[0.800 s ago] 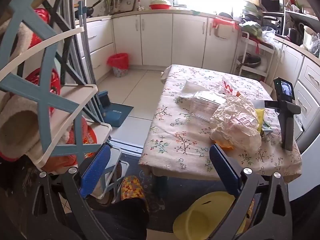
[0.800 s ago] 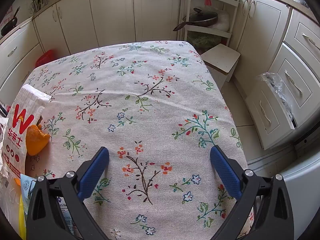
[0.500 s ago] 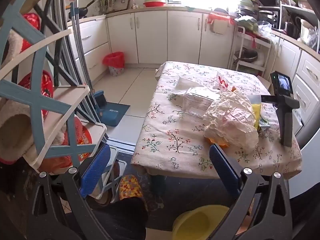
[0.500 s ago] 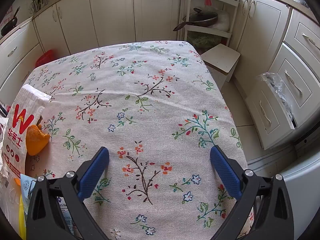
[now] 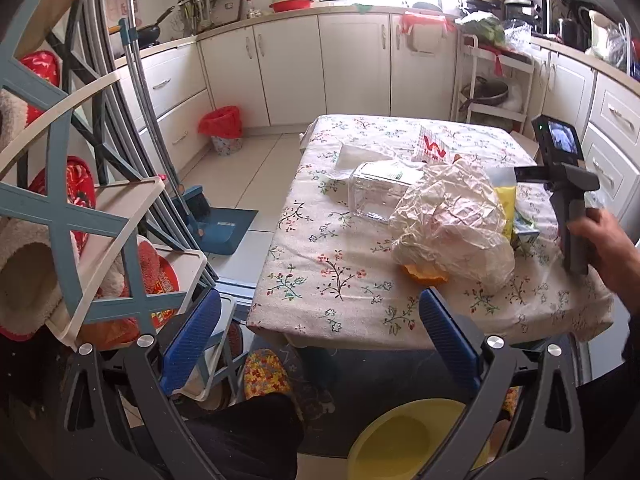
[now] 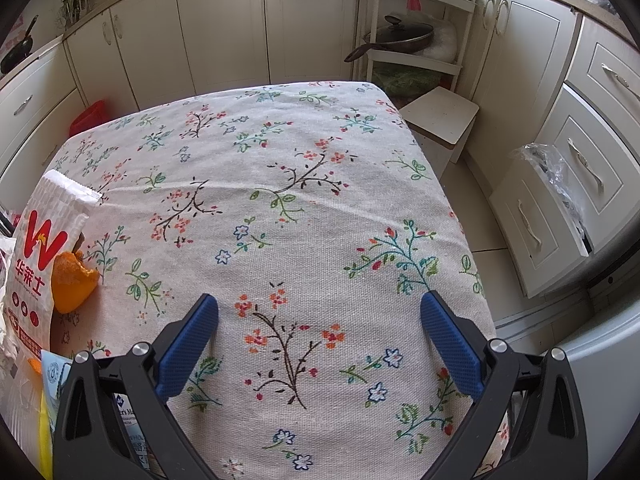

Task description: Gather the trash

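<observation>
My left gripper hangs with its jaws apart and empty, short of the near edge of the worktop and below its level. My right gripper also stands wide apart, holding nothing, low over the flowered cloth on the right side of the worktop.

The trash lies in a heap on the right half of the worktop, left of my right gripper. The crumpled plastic bag is the bulk of it: I judge it very light, soft and slippery, so I would pinch a raised fold near the top, not the flat skin. The clear plastic box beyond it looks stiff but thin and may crush or skid; an edge wall is the place to take it. The orange peel is limp and small, best nipped at its rim. The white wrapper with the red W is flat and wants lifting by a corner.

The left view shows the whole heap and a red-lined bin on the far floor; the right view shows only the heap's edge, with a second peel and what seems a printed packet under my gripper.
</observation>
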Tool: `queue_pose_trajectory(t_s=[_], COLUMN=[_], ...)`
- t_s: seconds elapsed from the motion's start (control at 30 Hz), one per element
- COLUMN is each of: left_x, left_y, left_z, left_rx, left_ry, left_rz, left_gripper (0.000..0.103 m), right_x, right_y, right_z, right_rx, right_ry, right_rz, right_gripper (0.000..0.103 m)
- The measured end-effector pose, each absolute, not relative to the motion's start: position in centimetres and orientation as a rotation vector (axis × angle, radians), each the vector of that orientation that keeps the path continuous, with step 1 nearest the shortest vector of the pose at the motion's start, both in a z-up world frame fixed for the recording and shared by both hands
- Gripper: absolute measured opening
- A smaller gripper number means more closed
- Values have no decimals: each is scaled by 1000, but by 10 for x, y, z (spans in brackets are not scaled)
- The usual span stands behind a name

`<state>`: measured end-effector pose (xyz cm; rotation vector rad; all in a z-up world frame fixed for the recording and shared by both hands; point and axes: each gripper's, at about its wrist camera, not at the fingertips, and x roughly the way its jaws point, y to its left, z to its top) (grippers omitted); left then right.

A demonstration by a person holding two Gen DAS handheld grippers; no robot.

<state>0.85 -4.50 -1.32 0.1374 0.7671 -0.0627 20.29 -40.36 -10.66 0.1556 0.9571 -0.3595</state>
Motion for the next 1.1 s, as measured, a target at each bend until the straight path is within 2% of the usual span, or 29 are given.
queue_pose_trajectory(t_s=[0.23, 0.4, 0.5, 0.57, 0.83, 1.1], left_x=[10, 2, -13, -28, -112, -176], left_y=[-46, -43, -39, -39, -36, -24], left_z=[-14, -7, 5, 14, 50, 56], left_rx=[144, 142, 125, 120, 121, 91], left_ry=[778, 759, 741, 724, 666, 672], left_rz=[-60, -48, -46, -50, -75, -79], left_gripper=[95, 95, 95, 95, 95, 95], right_x=[203, 126, 48, -9, -149, -213], right_y=[-409, -399, -367, -334, -233, -201], right_z=[-100, -26, 32, 52, 56, 50], right_rx=[158, 71, 39, 24, 127, 160], right_ry=[987, 748, 561, 492, 588, 594], right_rz=[-340, -440, -423, -370, -97, -101], right_gripper=[96, 96, 96, 96, 96, 96])
